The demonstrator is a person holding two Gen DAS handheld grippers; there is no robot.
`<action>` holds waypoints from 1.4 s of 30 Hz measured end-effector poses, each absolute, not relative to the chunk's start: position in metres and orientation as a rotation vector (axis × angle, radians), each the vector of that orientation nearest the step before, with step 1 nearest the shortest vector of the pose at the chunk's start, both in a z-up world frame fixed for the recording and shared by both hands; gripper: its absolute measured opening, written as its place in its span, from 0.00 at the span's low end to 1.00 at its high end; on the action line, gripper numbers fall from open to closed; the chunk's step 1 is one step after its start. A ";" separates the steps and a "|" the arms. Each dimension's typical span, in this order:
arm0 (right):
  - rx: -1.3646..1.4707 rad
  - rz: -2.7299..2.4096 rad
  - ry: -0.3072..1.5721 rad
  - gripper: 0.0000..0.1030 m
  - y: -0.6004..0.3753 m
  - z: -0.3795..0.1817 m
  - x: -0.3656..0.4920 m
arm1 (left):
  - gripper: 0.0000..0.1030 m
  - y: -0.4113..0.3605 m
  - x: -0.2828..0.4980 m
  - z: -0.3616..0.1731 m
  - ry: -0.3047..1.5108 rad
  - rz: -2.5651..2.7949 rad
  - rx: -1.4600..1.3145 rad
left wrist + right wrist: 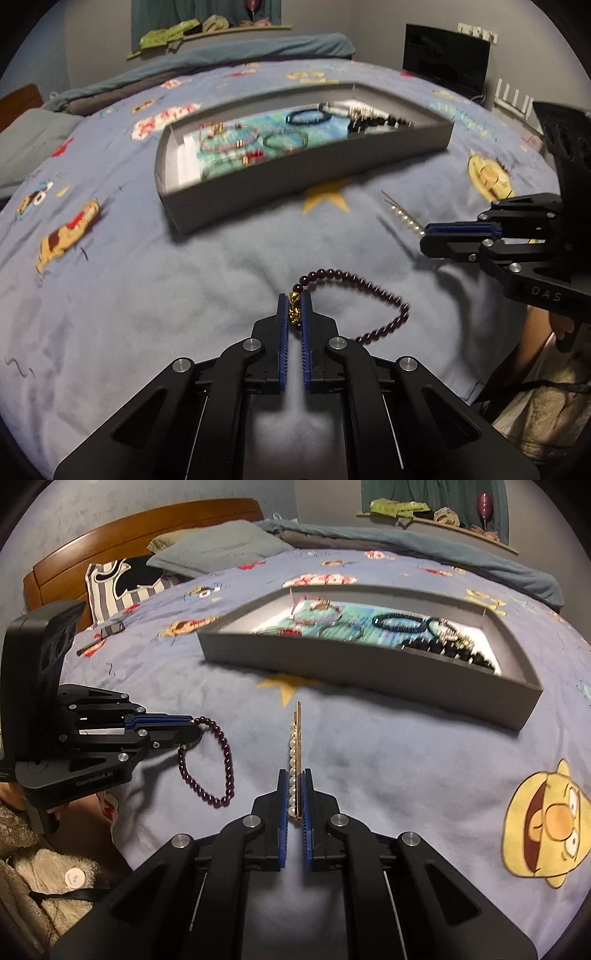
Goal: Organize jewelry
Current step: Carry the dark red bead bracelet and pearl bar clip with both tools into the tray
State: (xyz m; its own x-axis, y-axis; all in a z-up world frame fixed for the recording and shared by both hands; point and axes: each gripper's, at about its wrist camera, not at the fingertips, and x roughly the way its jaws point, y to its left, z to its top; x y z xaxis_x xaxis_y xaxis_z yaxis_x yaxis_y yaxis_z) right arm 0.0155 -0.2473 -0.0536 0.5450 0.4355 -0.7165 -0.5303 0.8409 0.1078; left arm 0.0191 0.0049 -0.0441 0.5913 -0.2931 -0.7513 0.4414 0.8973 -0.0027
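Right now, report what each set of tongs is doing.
Left tongs: closed on the dark beaded bracelet, gripping its gold charm.
Right tongs: closed on the pearl hair clip.

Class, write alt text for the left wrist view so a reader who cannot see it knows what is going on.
The left gripper is shut on the gold charm of a dark red bead bracelet above a blue cartoon bedspread. Beyond lies a grey tray of bracelets; at right, the right gripper pinches a pearl hair clip.
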 end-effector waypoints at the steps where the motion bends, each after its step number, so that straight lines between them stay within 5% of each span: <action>1: -0.123 0.573 0.804 0.06 -0.248 -0.051 0.016 | 0.07 0.005 0.020 -0.040 0.827 -0.435 0.189; 19: -0.079 0.503 0.673 0.06 -0.268 0.014 0.071 | 0.06 0.026 0.078 0.062 0.612 -0.408 0.116; 42: -0.045 0.383 0.879 0.06 -0.242 -0.026 0.167 | 0.06 -0.009 0.215 0.046 0.744 -0.572 -0.065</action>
